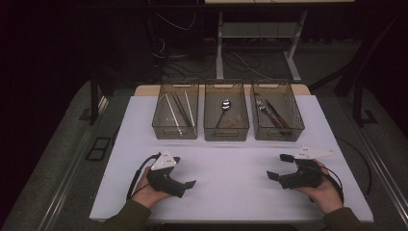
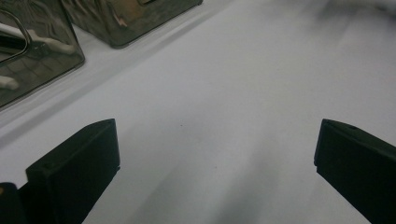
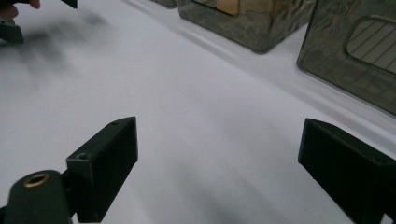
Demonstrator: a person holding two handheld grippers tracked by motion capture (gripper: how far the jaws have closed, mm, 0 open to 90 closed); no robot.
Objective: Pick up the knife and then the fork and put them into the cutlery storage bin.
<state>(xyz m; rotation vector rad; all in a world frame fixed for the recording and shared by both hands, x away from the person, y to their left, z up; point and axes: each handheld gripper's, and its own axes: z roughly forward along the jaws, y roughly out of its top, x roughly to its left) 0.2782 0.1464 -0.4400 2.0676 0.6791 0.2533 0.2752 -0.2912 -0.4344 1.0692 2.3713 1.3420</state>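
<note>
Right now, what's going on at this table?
A person holds a tool in each hand over the white table. The left tool and right tool are both open and empty, jaws pointing toward each other. Behind them stand three clear bins: chopsticks in the left, a spoon in the middle, more cutlery in the right.

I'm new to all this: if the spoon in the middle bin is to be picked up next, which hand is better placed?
Hard to call. The spoon lies in the middle bin, about midway between the two. Both the left gripper and right gripper rest on the table, jaws open and empty. Perhaps right, angled slightly binward.
</note>
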